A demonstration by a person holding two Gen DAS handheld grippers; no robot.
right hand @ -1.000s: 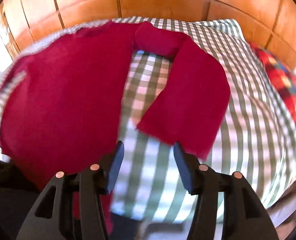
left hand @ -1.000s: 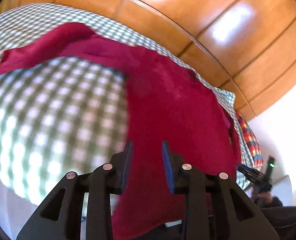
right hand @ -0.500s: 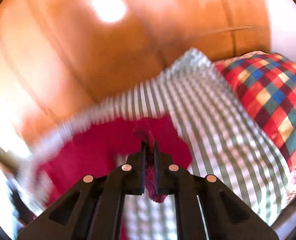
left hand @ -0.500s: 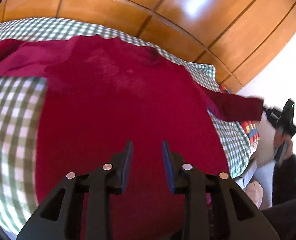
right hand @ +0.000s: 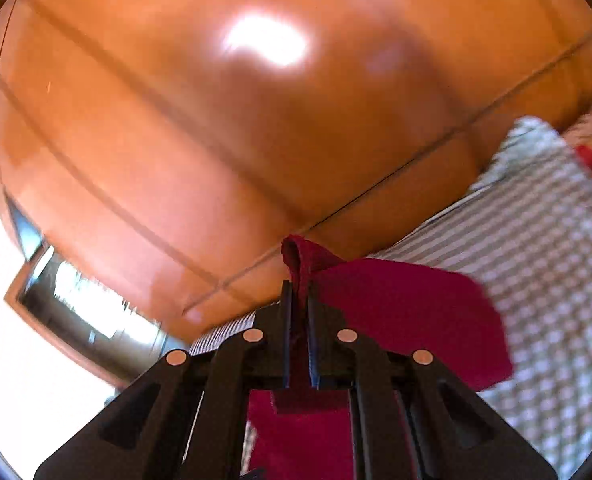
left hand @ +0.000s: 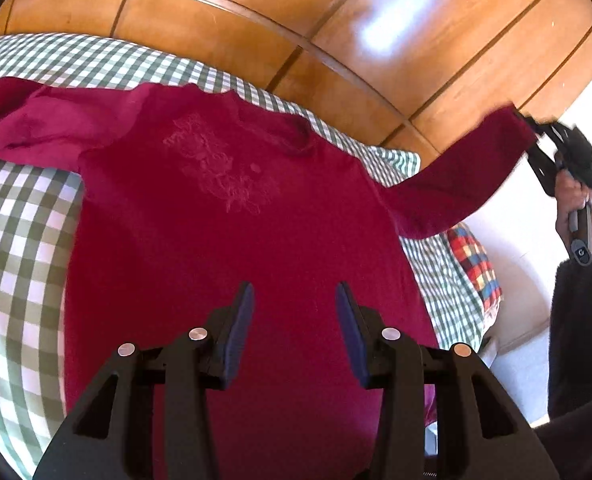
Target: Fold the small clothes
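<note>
A dark red long-sleeved shirt (left hand: 236,240) lies spread flat on the green-checked bedcover (left hand: 20,240), collar toward the wooden panel. My left gripper (left hand: 294,292) hovers over the shirt's lower body, open, with nothing between its fingers. The right gripper (left hand: 535,128) is raised at the far right and shut on the cuff of the shirt's right sleeve (left hand: 455,176), which stretches up off the bed. In the right wrist view the right gripper (right hand: 299,286) pinches a fold of red cuff, and the sleeve (right hand: 407,312) hangs away to the right. The other sleeve (left hand: 16,120) lies out to the left.
A glossy wooden panel (left hand: 335,40) rises behind the bed. A multicoloured plaid cushion (left hand: 475,264) sits at the bed's right end. A hand (left hand: 575,200) in a dark sleeve holds the right gripper's handle. White wall shows at right.
The right gripper shut on the sleeve cuff and lifted it high to the right, pulling the sleeve straight. The left gripper moved over the shirt's body and its jaws widened slightly.
</note>
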